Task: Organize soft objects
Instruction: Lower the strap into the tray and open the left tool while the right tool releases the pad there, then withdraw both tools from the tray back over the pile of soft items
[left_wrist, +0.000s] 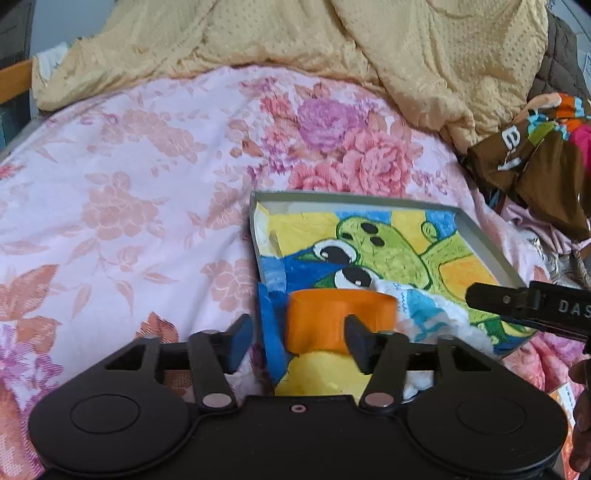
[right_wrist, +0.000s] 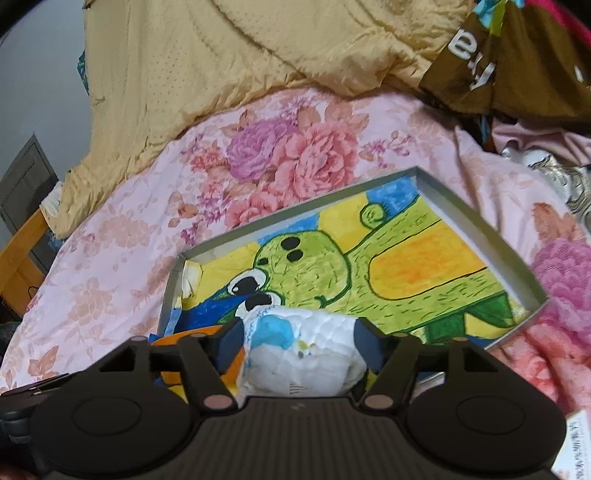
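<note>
— Orange roll (left_wrist: 341, 319): where does it lie for you?
— Between the spread jaws of your left gripper (left_wrist: 299, 339), at the near end of the tray (left_wrist: 491, 240), unpressed.
— And the white bundle (right_wrist: 303, 354)?
— In the tray beside the roll; your right gripper (right_wrist: 299, 343) stands apart around it, on the flowered sheet (left_wrist: 129, 184).

Both grippers' jaws apart: left gripper (left_wrist: 299, 341), right gripper (right_wrist: 299, 341).

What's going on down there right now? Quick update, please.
Both grippers, left and right, open. White padded bundle and orange piece lie in the shallow box. Nothing blocking.
</note>
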